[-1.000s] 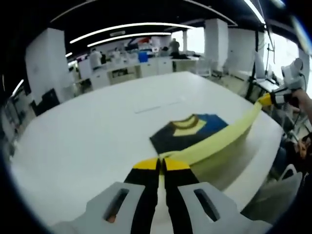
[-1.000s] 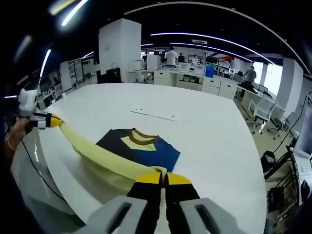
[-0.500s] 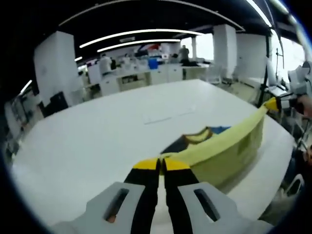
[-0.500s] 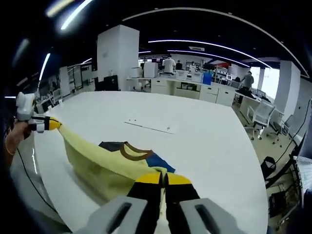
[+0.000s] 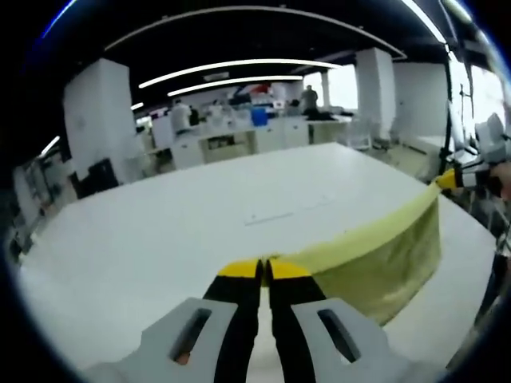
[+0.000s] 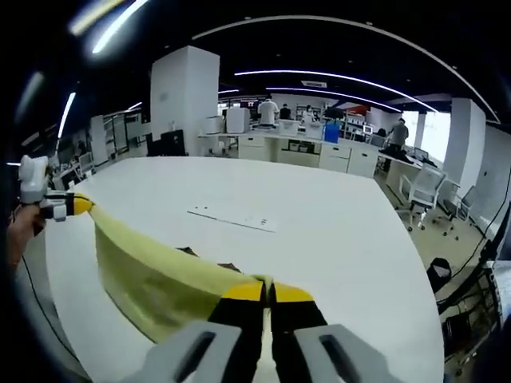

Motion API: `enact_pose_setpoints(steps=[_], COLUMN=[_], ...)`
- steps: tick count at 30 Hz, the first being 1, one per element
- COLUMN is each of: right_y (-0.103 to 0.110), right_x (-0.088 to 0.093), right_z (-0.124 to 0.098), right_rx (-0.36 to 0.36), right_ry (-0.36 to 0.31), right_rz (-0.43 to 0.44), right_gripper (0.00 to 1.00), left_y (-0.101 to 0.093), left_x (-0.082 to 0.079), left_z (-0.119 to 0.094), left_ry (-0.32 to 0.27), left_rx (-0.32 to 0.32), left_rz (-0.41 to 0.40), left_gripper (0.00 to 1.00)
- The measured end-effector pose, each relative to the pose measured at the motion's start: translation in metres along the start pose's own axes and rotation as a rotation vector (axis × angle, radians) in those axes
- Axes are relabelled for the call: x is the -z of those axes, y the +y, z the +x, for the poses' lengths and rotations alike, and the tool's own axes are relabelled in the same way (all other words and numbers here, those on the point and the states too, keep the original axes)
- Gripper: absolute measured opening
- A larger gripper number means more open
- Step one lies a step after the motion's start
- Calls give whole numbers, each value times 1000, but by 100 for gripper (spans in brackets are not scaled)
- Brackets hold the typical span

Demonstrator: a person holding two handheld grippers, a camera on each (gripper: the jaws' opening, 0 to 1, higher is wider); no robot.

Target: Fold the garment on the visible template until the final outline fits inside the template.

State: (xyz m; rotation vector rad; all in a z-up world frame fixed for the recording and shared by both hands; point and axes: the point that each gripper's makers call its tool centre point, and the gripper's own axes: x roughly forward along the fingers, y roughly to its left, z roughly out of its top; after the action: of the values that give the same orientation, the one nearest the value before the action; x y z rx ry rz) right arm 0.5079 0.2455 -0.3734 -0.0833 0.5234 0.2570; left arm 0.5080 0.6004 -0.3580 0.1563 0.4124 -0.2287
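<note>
Since a second ago the yellow hem of the garment (image 5: 375, 259) has been raised and carried forward: the navy and blue chest panel with its collar, plainly seen on the table (image 5: 160, 239) before, is now almost wholly screened by the hanging yellow cloth; in the right gripper view only a small dark sliver of it peeks out above the fold. The cloth, earlier a slack band low over the table, now hangs as a taut curtain between the two grippers.

The left gripper (image 5: 264, 270) is clenched on one corner of the hem, jaws pressed together. The right gripper (image 6: 267, 290) is likewise clamped on the other corner. Each appears in the other's view at the far end of the yellow edge, held by a hand (image 6: 20, 231), above the table's near edge. A thin marked strip (image 6: 231, 219) lies on the table beyond the garment
</note>
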Motion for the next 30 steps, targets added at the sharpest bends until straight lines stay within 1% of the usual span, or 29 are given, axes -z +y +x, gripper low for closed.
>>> enact_pose_setpoints(steps=[2, 6, 7, 9, 12, 15, 16, 21, 22, 23, 24, 25, 27, 30], right_y=[-1, -2, -2, -4, -6, -10, -11, -15, -16, -16, -17, -18, -19, -19], right_x=[-1, -3, -3, -1, 1, 7, 9, 19, 23, 24, 29, 31, 35, 43], right_z=[7, 21, 24, 31, 42, 52, 57, 77, 82, 84, 89, 91, 98, 106], right_rx=[0, -5, -5, -6, -5, 9, 10, 29, 27, 27, 26, 32, 40, 43], right_ry=[-2, 6, 7, 17, 26, 47, 54, 76, 88, 92, 108, 107, 107, 128], right_rz=[9, 11, 8, 7, 7, 10, 12, 17, 18, 23, 50, 66, 71, 82], right_gripper=[0, 0, 0, 0, 0, 0, 0, 0, 0, 0, 0, 0, 0, 0], left_y=[3, 8, 9, 11, 11, 10, 10, 11, 11, 11, 11, 11, 11, 11], left_x=[0, 5, 6, 10, 14, 19, 23, 36, 38, 40, 41, 44, 48, 58], left_z=[7, 20, 25, 33, 44, 53, 58, 77, 80, 83, 87, 90, 95, 102], left_ry=[-3, 11, 4, 20, 20, 18, 29, 45, 52, 54, 54, 68, 76, 93], left_rx=[-12, -30, -35, -37, -36, -40, -42, -53, -56, -56, -57, -58, -67, -72], left_rz=[-9, -41, -57, -57, -63, -79, -88, -111, -116, -119, -120, -118, -93, -110], left_gripper=[0, 0, 0, 0, 0, 0, 0, 0, 0, 0, 0, 0, 0, 0])
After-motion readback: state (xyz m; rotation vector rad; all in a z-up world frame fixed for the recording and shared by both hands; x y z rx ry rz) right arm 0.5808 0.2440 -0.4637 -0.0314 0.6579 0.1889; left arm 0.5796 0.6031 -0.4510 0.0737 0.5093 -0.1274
